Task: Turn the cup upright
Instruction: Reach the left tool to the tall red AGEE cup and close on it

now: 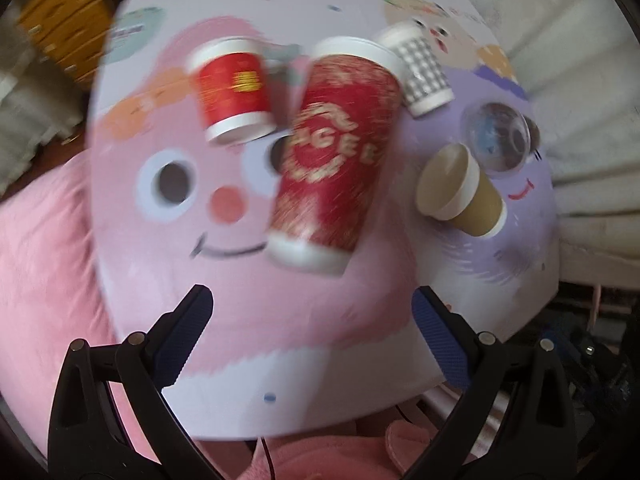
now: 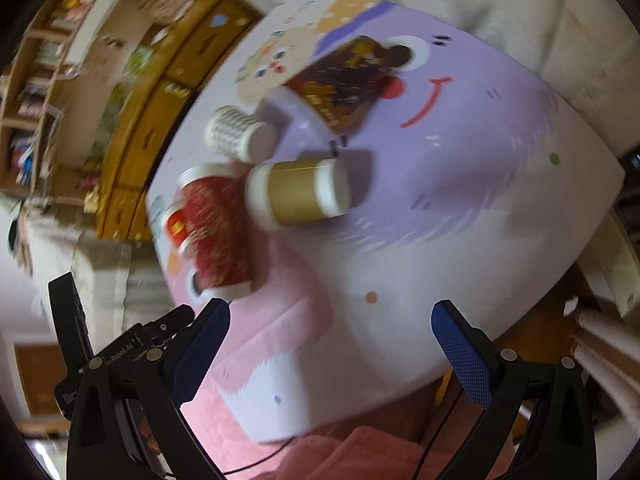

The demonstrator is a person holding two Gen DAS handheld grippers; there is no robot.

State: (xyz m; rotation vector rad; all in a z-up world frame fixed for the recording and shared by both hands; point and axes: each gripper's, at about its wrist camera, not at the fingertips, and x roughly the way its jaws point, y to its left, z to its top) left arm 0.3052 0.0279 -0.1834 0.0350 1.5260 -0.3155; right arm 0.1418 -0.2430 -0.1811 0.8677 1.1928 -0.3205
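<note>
Several paper cups lie on their sides on a cartoon-printed table (image 1: pixel 280 340). In the left wrist view a tall red cup (image 1: pixel 336 156) lies in the middle, a small red cup (image 1: pixel 232 88) to its left, a grey checked cup (image 1: pixel 420 68) behind it and a tan cup (image 1: pixel 460 192) to the right. My left gripper (image 1: pixel 312 308) is open and empty, just short of the tall red cup. In the right wrist view the tan cup (image 2: pixel 300 194), the tall red cup (image 2: pixel 216 232) and the checked cup (image 2: pixel 240 134) lie ahead. My right gripper (image 2: pixel 330 320) is open and empty.
A clear plastic dome lid (image 1: pixel 496 136) lies right of the cups. A dark brown printed cup (image 2: pixel 344 80) lies at the far side. Wooden drawers (image 2: pixel 160 92) stand beyond the table. Pink cloth (image 1: pixel 44 260) lies below the table's near edge. The other gripper (image 2: pixel 80 340) shows at left.
</note>
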